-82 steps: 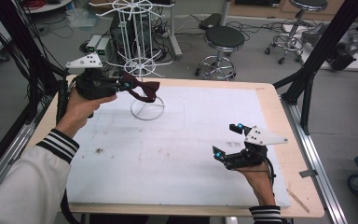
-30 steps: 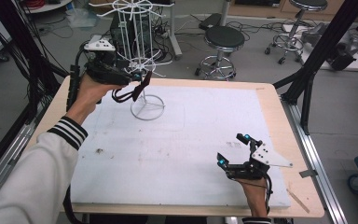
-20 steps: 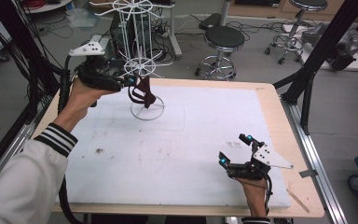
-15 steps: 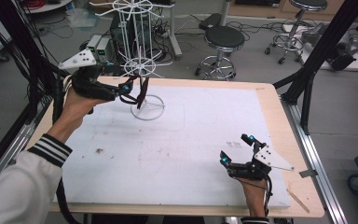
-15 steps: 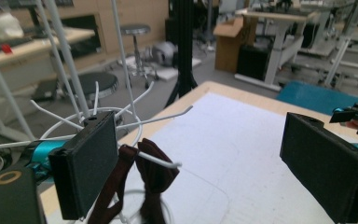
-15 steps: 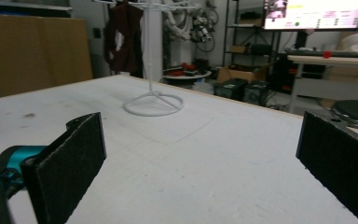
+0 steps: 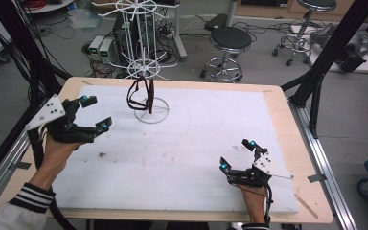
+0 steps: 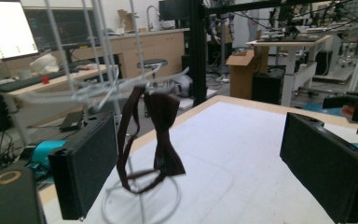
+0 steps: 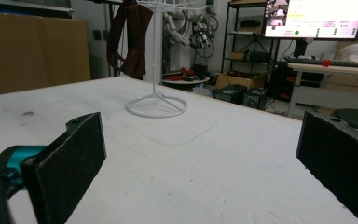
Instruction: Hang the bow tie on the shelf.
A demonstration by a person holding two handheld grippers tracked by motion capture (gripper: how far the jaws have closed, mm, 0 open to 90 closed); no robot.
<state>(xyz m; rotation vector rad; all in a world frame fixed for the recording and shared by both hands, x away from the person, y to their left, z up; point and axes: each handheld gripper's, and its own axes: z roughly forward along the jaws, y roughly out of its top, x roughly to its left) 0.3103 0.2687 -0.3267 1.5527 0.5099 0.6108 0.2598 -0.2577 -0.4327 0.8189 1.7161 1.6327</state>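
A dark brown bow tie (image 7: 141, 93) hangs by its strap from a lower arm of the white wire rack (image 7: 143, 28), which stands at the back left of the white mat (image 7: 196, 143). My left gripper (image 7: 96, 112) is to the left of the rack, apart from it. Its jaws have just been opening, and they stand wide with nothing between them. In the left gripper view the bow tie (image 8: 165, 135) hangs ahead, beyond the jaws. My right gripper (image 7: 237, 154) rests open on the mat at the front right, and the bow tie (image 9: 128, 39) shows far off in its view.
The rack's ring base (image 7: 149, 112) sits on the mat. The wooden table edge (image 7: 287, 110) frames the mat. Behind the table stand a black stool (image 7: 227, 38) and floor cables. A black frame post (image 7: 316, 86) rises at the right.
My left gripper has drawn back from the rack, moving left and down toward the mat's left edge. The bow tie stays hanging on the rack. The right gripper has stayed put.
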